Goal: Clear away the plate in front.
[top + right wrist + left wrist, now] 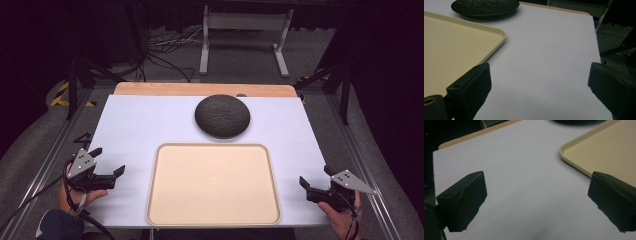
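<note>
Both jaws wide apart, empty: left gripper point(109, 161) left of the flat beige plastic tray point(214, 220), right gripper point(311, 186) right of it. Reach past the tray's far edge for the round dark textured bowl point(222, 115), gripping low at its rim

Wide-apart tool point(539, 87) beside tray point(461, 47)

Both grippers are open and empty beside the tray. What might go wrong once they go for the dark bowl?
The dark textured dome-shaped bowl seems to lie upside down on the white sheet, offering a rounded surface, so open jaws may slip off. It sits far from the left gripper and right gripper, beyond the beige rectangular tray, so a reaching forearm may nudge the tray.
</note>
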`<state>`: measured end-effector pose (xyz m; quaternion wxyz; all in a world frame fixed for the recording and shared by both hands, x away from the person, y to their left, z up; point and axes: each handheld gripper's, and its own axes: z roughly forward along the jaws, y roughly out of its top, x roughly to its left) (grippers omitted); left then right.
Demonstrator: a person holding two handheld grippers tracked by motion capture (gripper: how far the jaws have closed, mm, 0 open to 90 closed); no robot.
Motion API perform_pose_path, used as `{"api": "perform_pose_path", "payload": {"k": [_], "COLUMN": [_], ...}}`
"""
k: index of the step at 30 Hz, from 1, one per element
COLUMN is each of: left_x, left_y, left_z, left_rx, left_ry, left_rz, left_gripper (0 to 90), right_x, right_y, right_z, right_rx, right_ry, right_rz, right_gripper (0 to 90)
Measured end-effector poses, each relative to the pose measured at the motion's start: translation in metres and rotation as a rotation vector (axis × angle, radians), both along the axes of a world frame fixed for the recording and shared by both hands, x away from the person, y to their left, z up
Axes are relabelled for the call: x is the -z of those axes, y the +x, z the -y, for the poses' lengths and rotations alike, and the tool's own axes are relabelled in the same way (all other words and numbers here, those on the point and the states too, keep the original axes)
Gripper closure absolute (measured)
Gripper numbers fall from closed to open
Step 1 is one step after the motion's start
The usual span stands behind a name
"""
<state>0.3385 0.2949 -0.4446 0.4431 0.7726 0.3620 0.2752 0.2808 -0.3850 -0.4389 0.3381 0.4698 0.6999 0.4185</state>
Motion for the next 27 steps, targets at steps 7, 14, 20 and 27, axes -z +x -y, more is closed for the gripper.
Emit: {"api": "perform_pose_path", "payload": {"k": [7,14,20,27], "left_x": [0.001,0.000,-0.008,-0.013], "left_y": [-0.006,-0.004,0.002,0.012], "left_z": [0.004,0.003,0.009,0.017], "left_rx": [0.065,0.077,0.074,0.110], "left_ry": [0.031,0.030,0.050,0.093], "left_rz": [0.006,-0.001,0.013,0.001], "left_gripper": [4.0,5.6,5.8,7.4], "right_x": [-0.002,-0.002,0.000,-0.001], "right_y": [-0.002,-0.001,0.000,0.000], "right_z": [-0.002,-0.004,-0.002,-0.002], "right_rx": [0.000,-0.004,0.000,0.001], "right_ry": [-0.003,-0.010,0.001,0.005], "right_rz": [0.010,0.003,-0.002,0.000], "right_gripper": [5.4,5.4,5.4,5.5]}}
